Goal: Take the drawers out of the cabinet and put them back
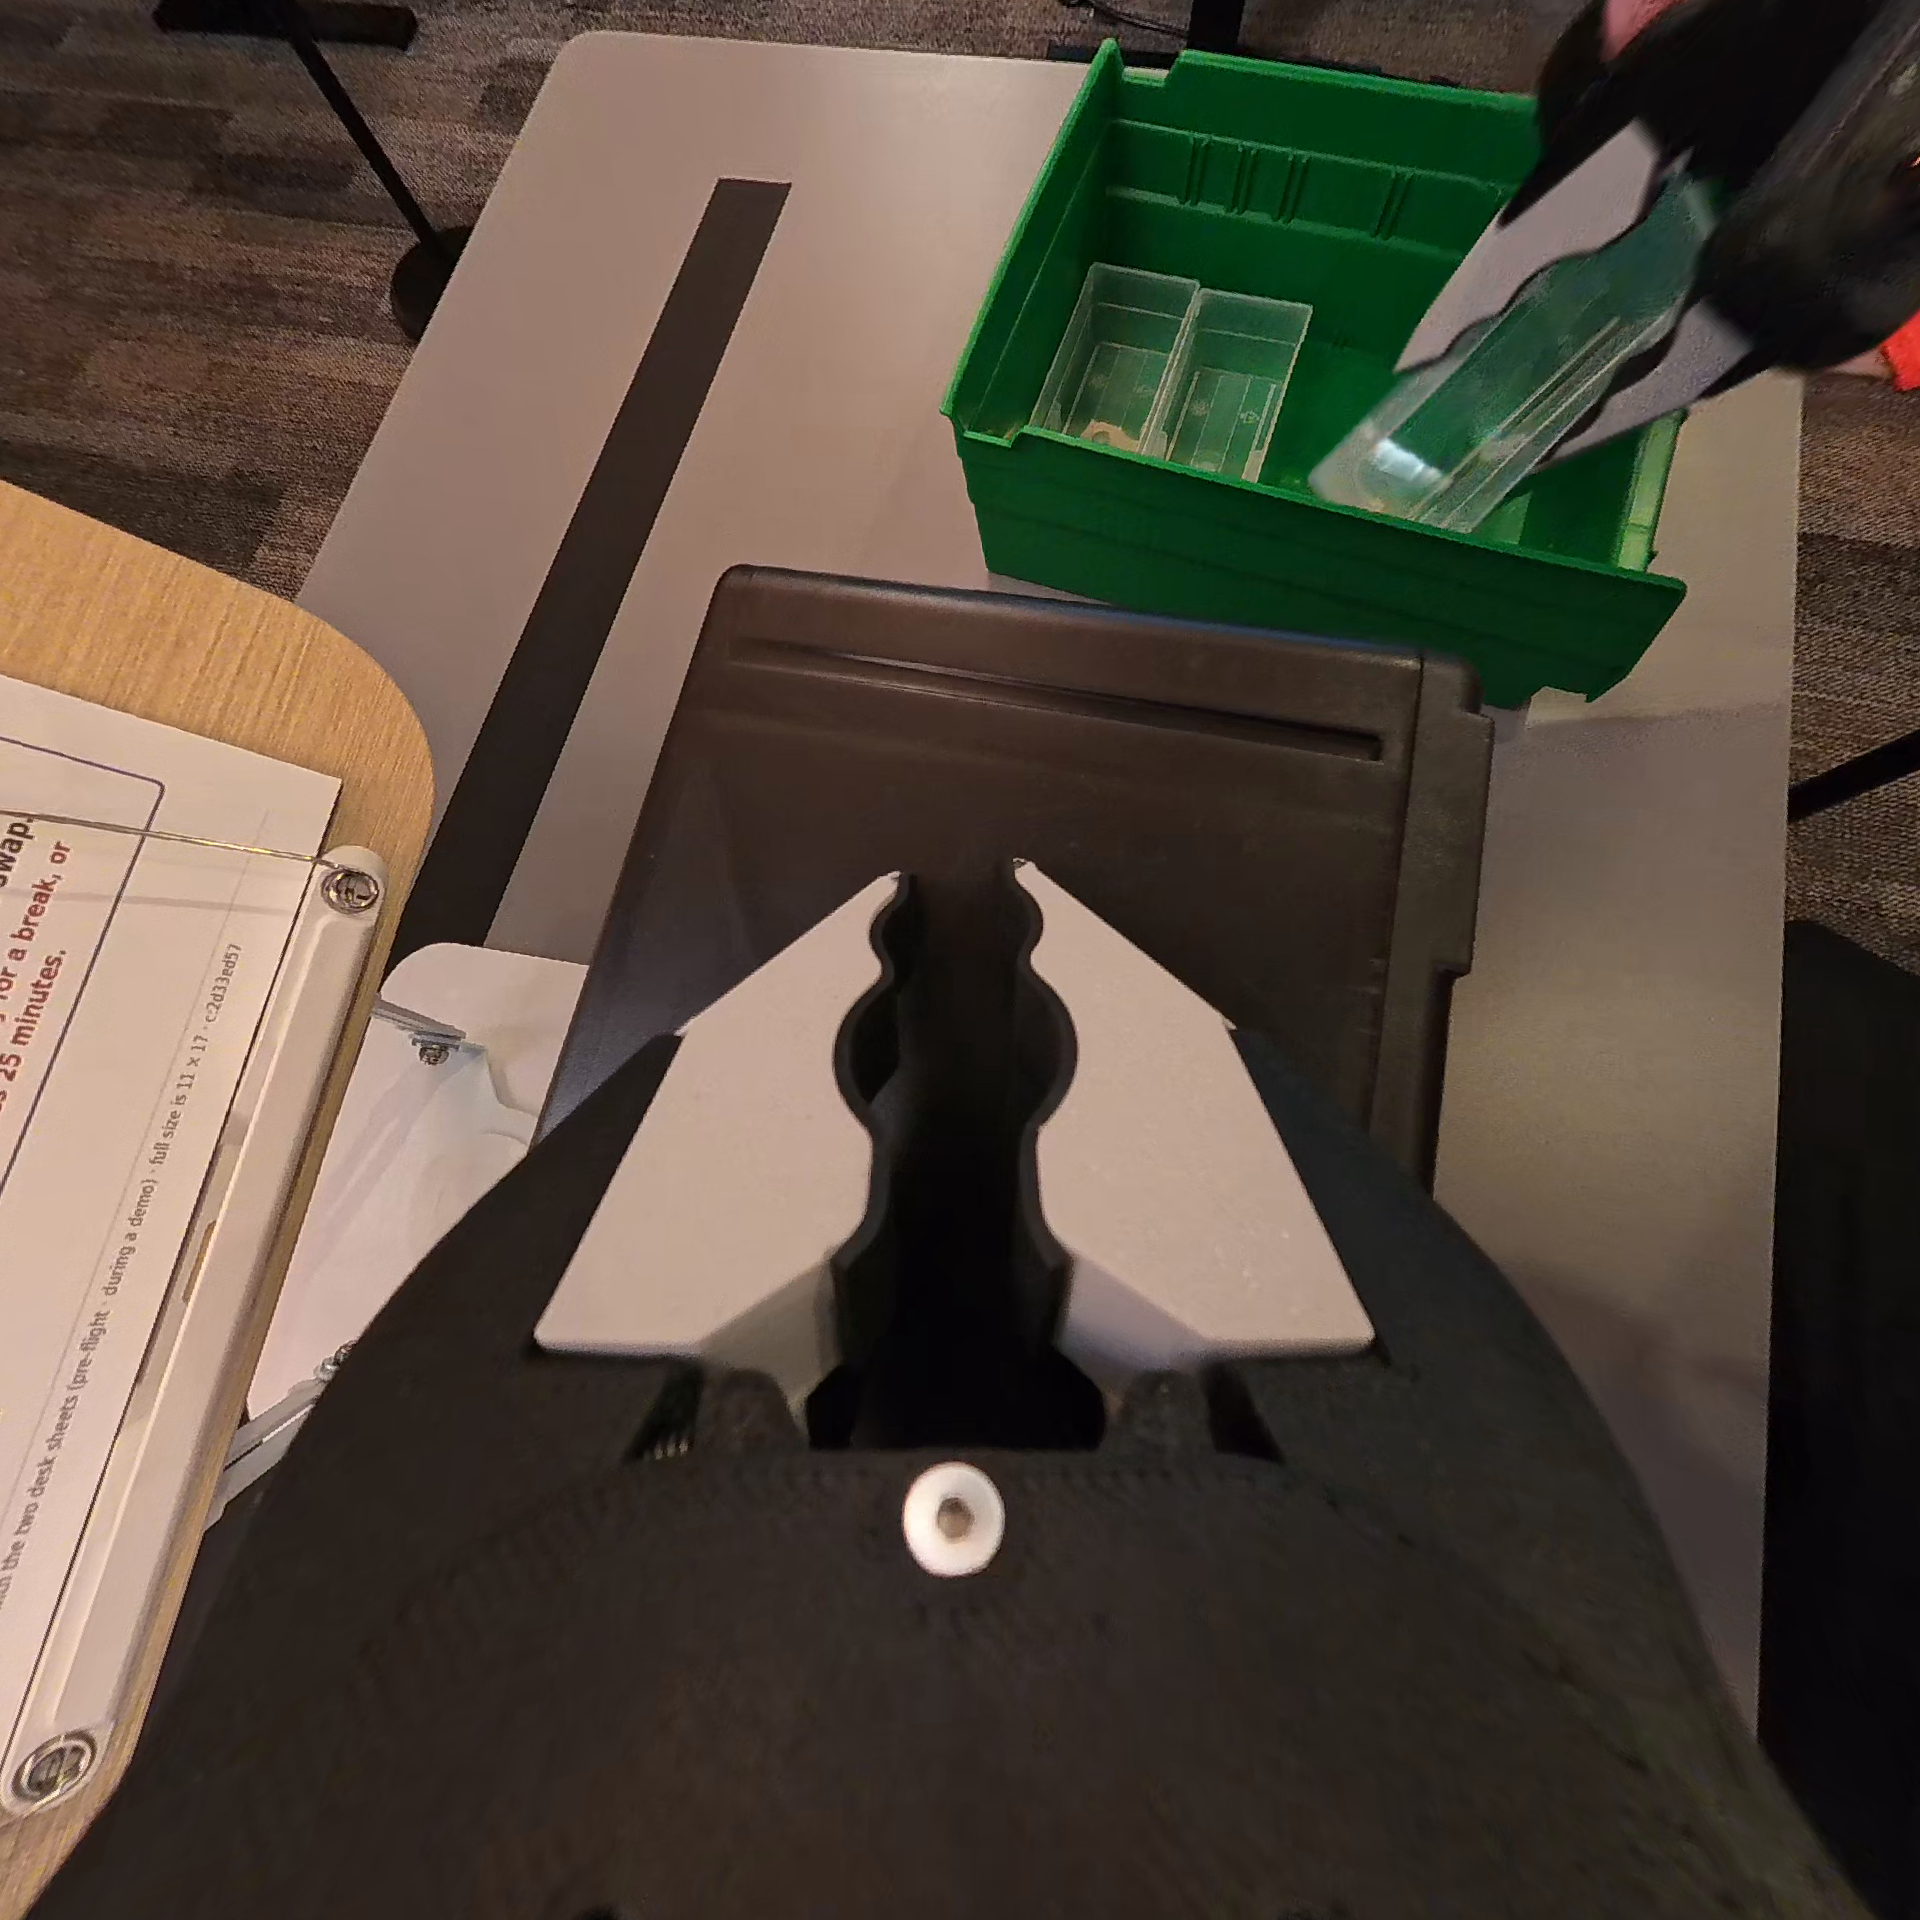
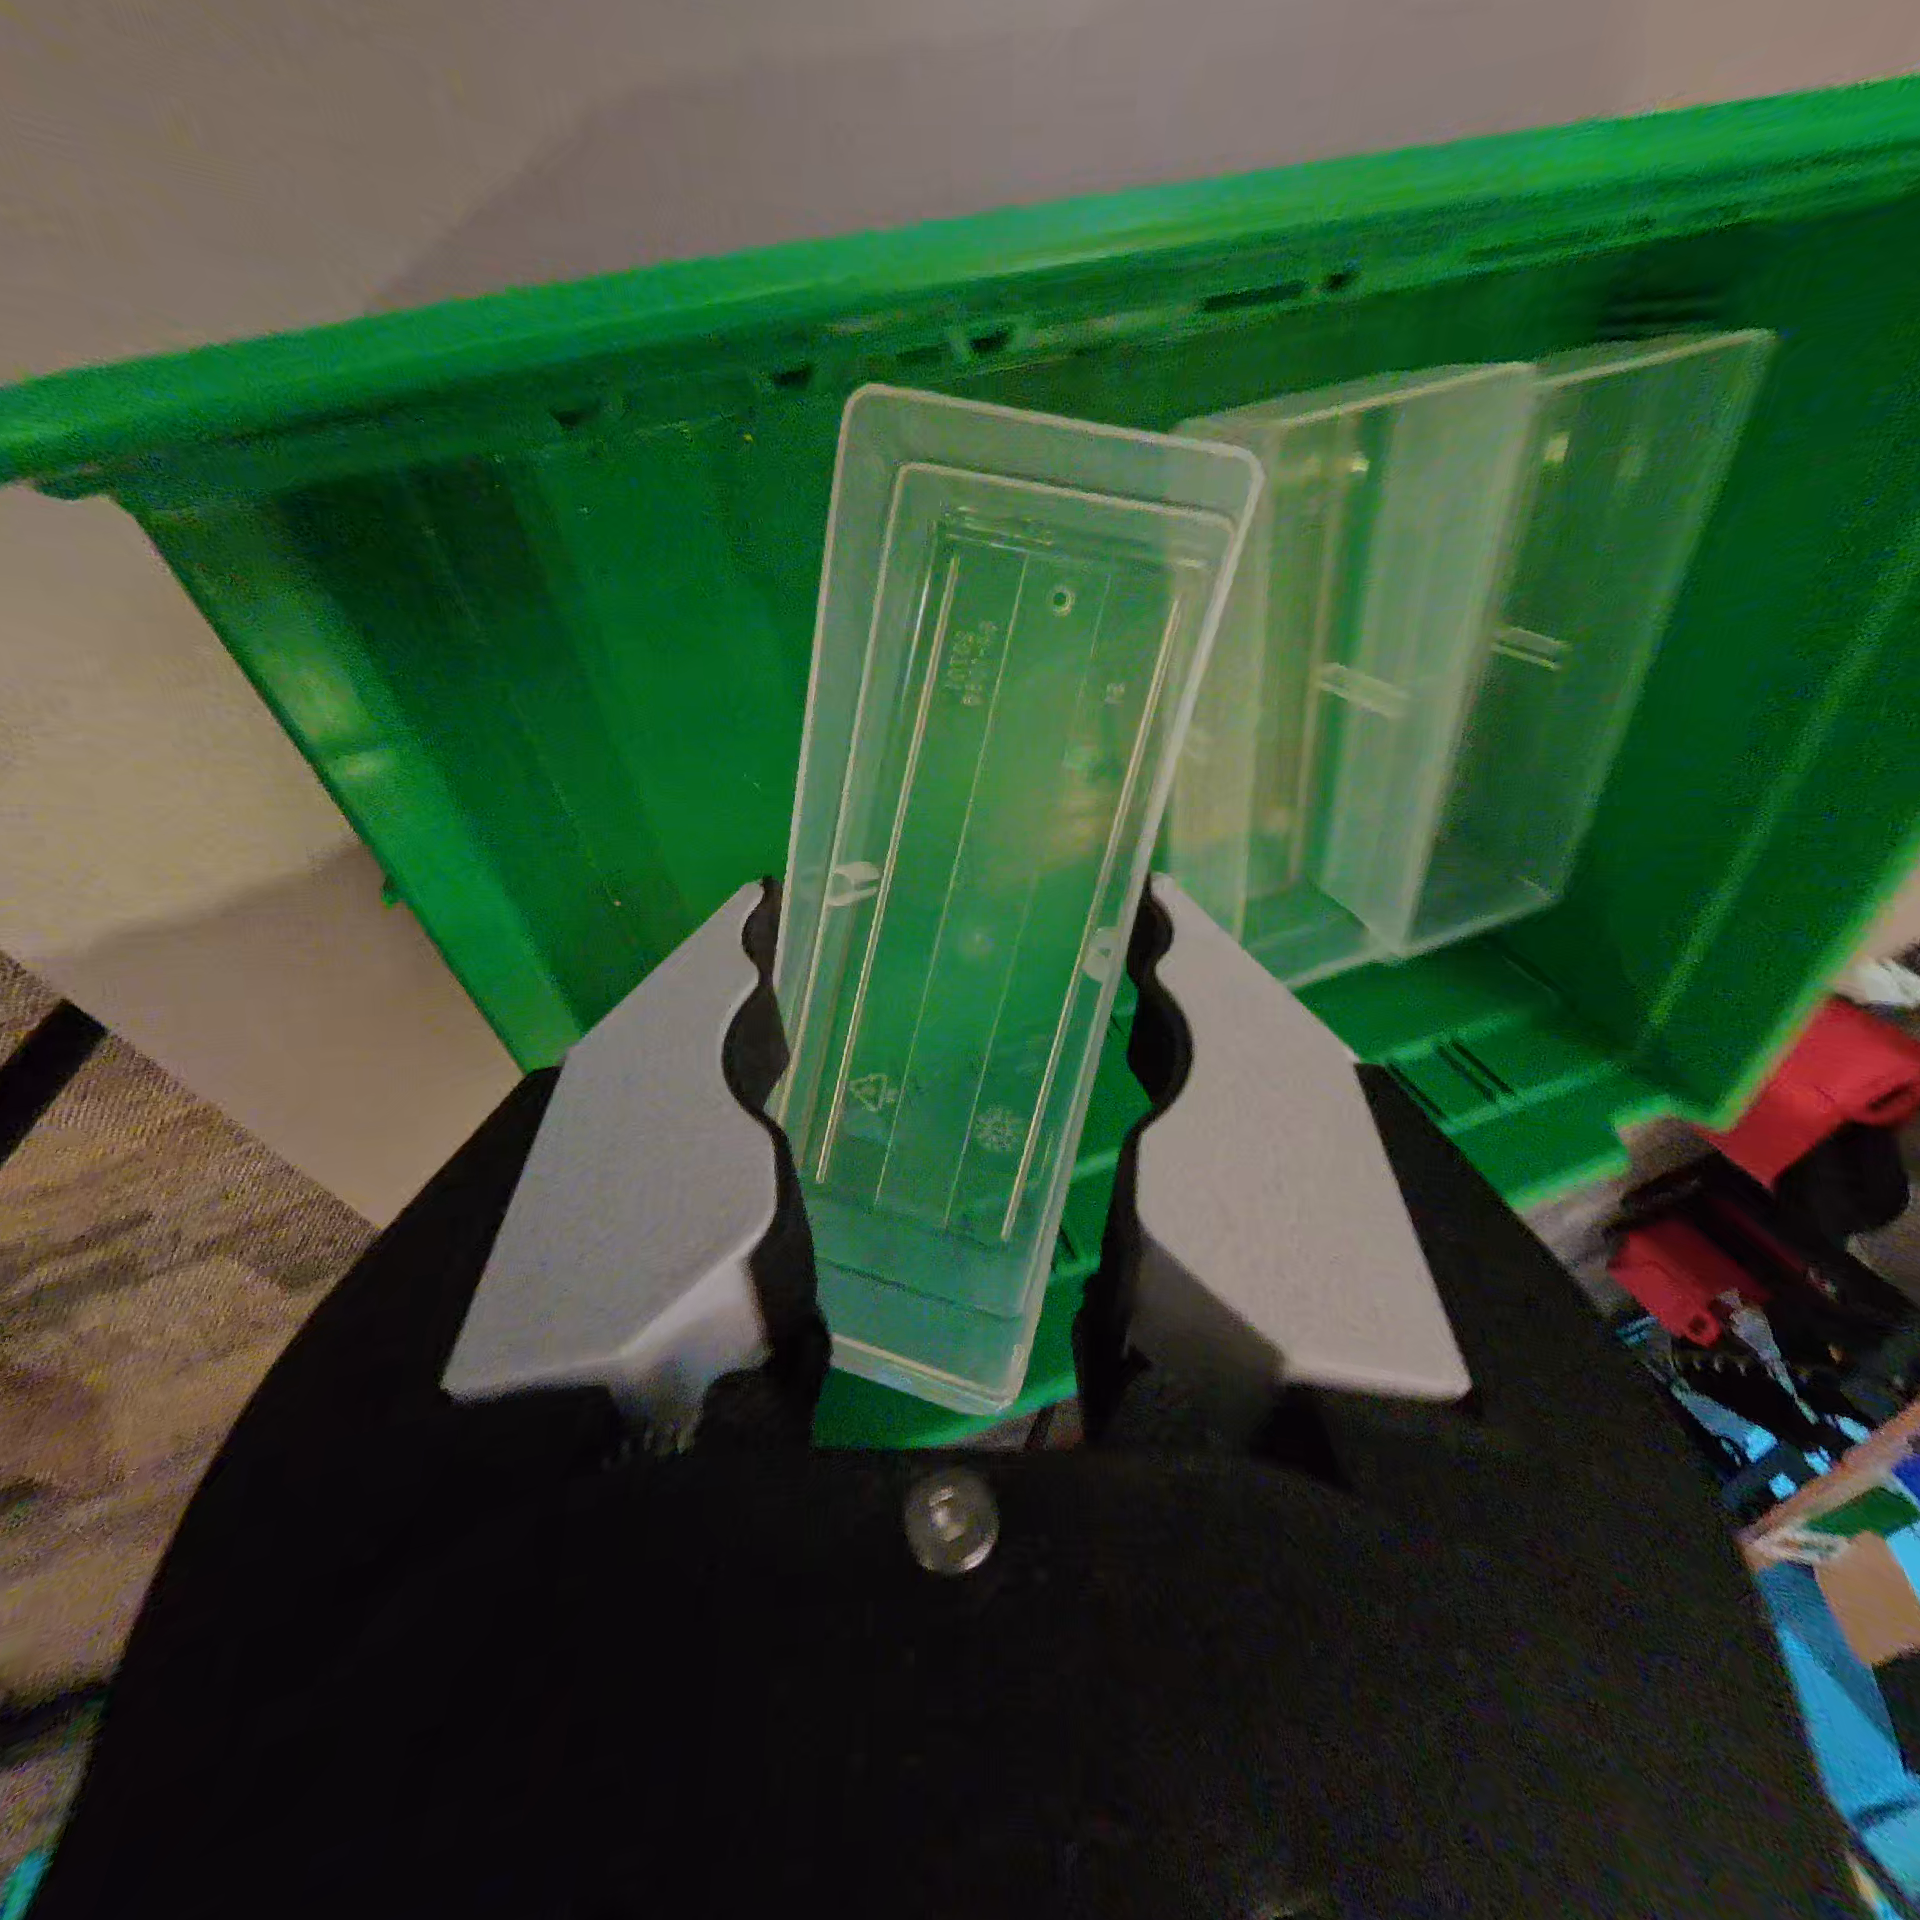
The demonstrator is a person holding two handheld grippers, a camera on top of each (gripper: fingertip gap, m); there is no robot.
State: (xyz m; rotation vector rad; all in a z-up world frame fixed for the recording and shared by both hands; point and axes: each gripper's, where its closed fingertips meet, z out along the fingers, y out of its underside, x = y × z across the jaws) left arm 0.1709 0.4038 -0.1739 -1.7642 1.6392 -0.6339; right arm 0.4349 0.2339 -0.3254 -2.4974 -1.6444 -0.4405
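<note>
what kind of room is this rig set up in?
Probably an office or lab demo space: grey patterned carpet floor, a pale grey laminate table, and a framed printed instruction sheet on a wooden desk beside it.

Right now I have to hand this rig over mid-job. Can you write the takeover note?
Right hand-held gripper: shut on a clear drawer, held tilted over the green bin.
Left hand-held gripper: empty, slightly parted, above the top of the black cabinet; contact unclear.
Done: two clear drawers lie side by side in the bin; a third is in the grip.
Left: set this drawer down. The cabinet front is out of view, so check whether more drawers remain, then return them all.
</note>
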